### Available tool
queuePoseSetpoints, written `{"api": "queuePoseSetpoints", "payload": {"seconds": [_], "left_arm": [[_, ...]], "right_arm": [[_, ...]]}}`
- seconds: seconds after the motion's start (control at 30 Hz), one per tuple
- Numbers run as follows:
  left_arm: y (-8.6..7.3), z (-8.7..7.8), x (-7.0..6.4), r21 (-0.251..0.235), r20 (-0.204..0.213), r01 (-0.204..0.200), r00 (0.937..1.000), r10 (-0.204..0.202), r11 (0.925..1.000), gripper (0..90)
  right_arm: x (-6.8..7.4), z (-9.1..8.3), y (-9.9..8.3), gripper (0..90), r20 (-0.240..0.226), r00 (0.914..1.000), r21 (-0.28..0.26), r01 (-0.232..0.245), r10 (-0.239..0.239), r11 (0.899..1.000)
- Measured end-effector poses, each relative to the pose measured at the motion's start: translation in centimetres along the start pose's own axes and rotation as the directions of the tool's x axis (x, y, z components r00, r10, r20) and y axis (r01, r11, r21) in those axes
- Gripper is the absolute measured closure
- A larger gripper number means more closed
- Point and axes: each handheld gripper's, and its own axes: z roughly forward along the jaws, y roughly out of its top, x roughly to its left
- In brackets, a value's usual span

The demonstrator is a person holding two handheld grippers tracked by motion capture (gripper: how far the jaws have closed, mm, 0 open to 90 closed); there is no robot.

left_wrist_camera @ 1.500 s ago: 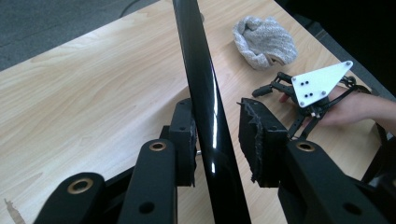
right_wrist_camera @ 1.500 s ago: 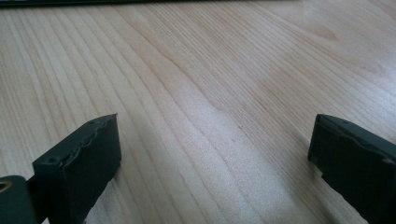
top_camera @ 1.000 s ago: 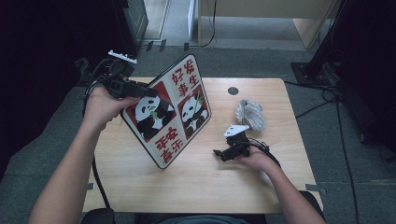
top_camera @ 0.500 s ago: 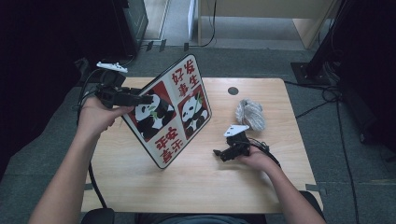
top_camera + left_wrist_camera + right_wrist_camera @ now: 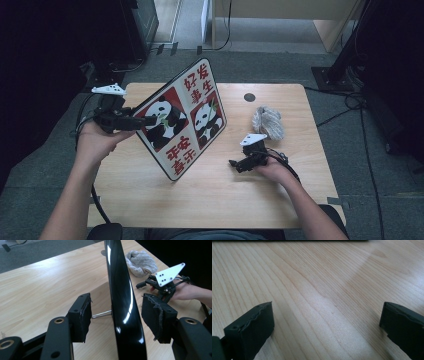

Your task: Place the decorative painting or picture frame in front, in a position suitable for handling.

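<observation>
Wooden table (image 5: 150, 210) seen from above, with a person's forearms entering from the bottom. At the left, the left gripper (image 5: 145, 120) reaches the left edge of a panda picture frame (image 5: 182, 120), which stands tilted on the table, resting on its lower corner and a thin wire stand. In the left gripper view, the frame's glossy black edge (image 5: 123, 305) runs between the two padded jaws, which are spread apart with a gap on each side, so the frame is not clamped. The wire stand (image 5: 101, 314) shows just behind the edge.

Right of the frame, near the far side of the table, lies a crumpled grey cloth (image 5: 267, 122). Just in front of the cloth, the right gripper (image 5: 235, 164) rests low on the table, well apart from the frame. In the right gripper view its jaws stand wide apart over bare wood, gripping nothing.

The step in hand looks like taking hold of the frame's edge. To do it well, centre the edge between the pads, close squarely on the flat faces and not on the slick rim, and keep the frame leaning on its stand until the grip is firm, since it could tip or slide.
</observation>
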Motion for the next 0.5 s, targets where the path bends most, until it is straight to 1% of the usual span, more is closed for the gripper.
{"api": "queuePoseSetpoints", "payload": {"seconds": [0.03,0.17,0.2,0.23,0.27,0.3,0.33,0.37,0.4,0.5], "left_arm": [[-0.2,0.1,-0.1,-0.001,0.002,0.000,1.0000,0.000,1.0000,40.9],[-1.3,0.3,-0.5,0.015,-0.020,-0.014,0.9997,0.014,0.9998,39.6],[-1.6,0.3,-0.6,0.016,-0.015,-0.019,0.9997,0.019,0.9997,40.2],[-1.6,0.3,-0.6,0.016,-0.015,-0.019,0.9997,0.019,0.9997,40.3],[-2.3,0.3,-0.8,0.001,-0.009,-0.011,0.9999,0.011,0.9999,40.3],[-2.3,0.3,-0.8,0.001,-0.009,-0.011,0.9999,0.011,0.9999,40.3],[-3.0,0.3,-0.9,-0.011,-0.002,-0.007,1.0000,0.007,0.9999,40.3],[-3.0,0.3,-0.9,-0.011,-0.002,-0.007,1.0000,0.007,0.9999,40.2],[-3.7,0.5,-1.0,-0.018,0.001,0.000,1.0000,0.000,0.9998,40.0],[-4.8,0.8,-1.0,-0.036,0.008,0.012,0.9999,-0.011,0.9993,39.5]], "right_arm": [[0.0,0.0,0.0,0.0,0.004,1.0000,0.000,-0.004,0.004,1.000],[0.0,-0.1,0.0,0.0,0.005,1.0000,0.001,-0.006,0.006,1.000],[0.1,-0.1,-0.1,0.0,0.006,1.0000,0.001,-0.008,0.008,1.000],[0.1,-0.1,-0.1,0.0,0.008,0.9999,0.001,-0.007,0.007,1.000],[0.1,-0.1,-0.1,0.0,0.009,0.9999,0.001,-0.009,0.009,1.000],[0.1,-0.1,-0.1,0.0,0.009,0.9999,0.001,-0.009,0.009,1.000],[0.1,-0.1,-0.1,0.0,0.009,0.9999,0.001,-0.011,0.011,1.000],[0.1,-0.1,-0.1,0.0,0.010,0.9999,0.001,-0.011,0.011,1.000],[0.1,-0.1,-0.1,0.0,0.010,0.9999,0.001,-0.010,0.010,1.000],[0.1,-0.1,-0.1,0.0,0.009,0.9999,0.002,-0.010,0.010,1.000]]}}
